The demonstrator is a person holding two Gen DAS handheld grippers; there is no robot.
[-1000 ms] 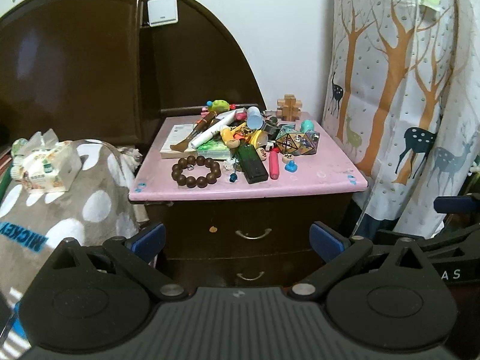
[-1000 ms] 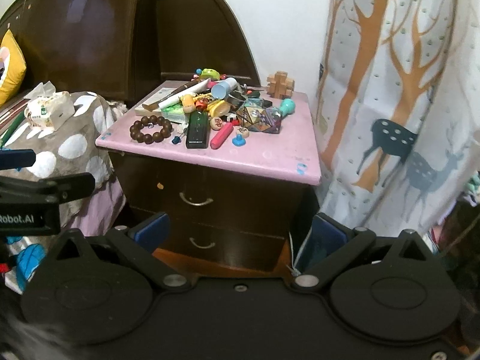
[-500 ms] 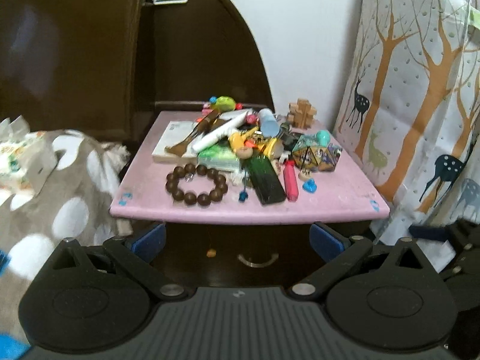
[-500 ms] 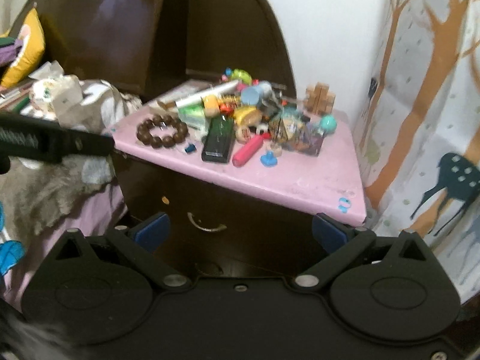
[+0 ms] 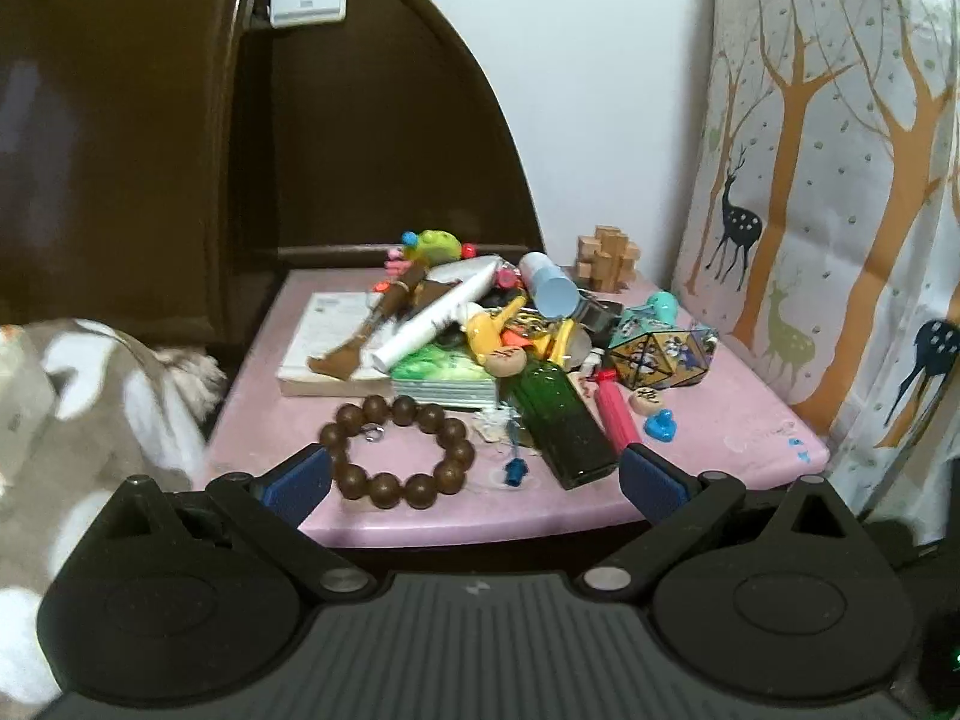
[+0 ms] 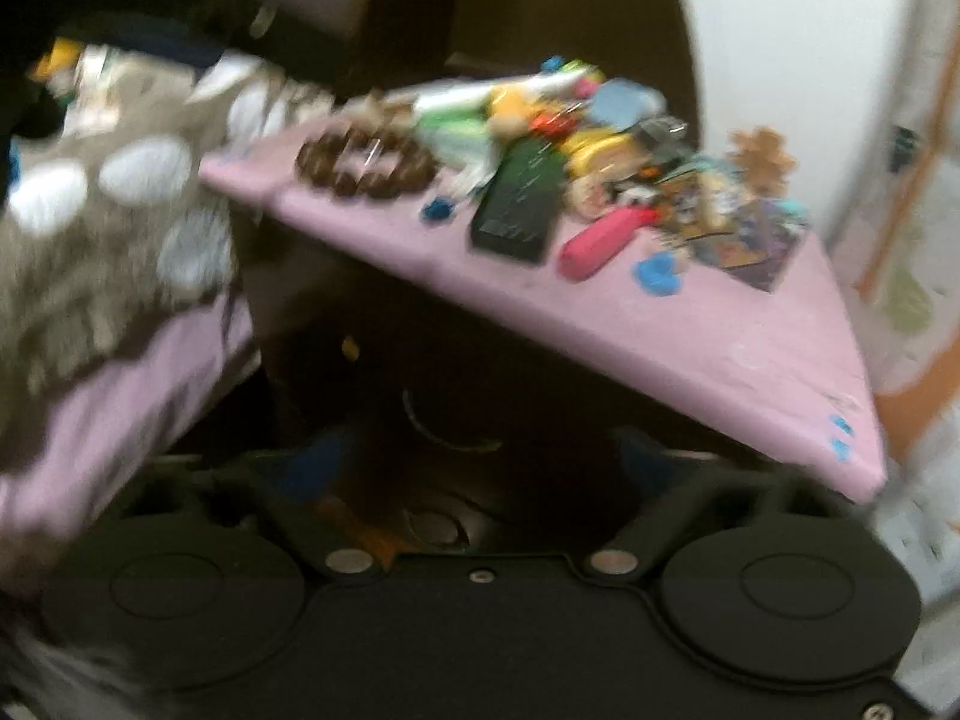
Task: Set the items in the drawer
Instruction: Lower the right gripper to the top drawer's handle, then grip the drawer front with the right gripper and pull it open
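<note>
- Left gripper (image 5: 474, 483) hangs at the near edge of the pink bench (image 5: 744, 420), jaws wide apart, empty.
- Between its fingertips lies the brown bead bracelet (image 5: 399, 447); the green bottle (image 5: 561, 420) sits just right of it.
- Right gripper (image 6: 480, 459), blurred, jaws spread and empty, faces the dark drawer front; its curved handle (image 6: 447, 432) sits between the tips.
- Farther back: the toy pile, then a wooden puzzle (image 5: 606, 252).
</note>
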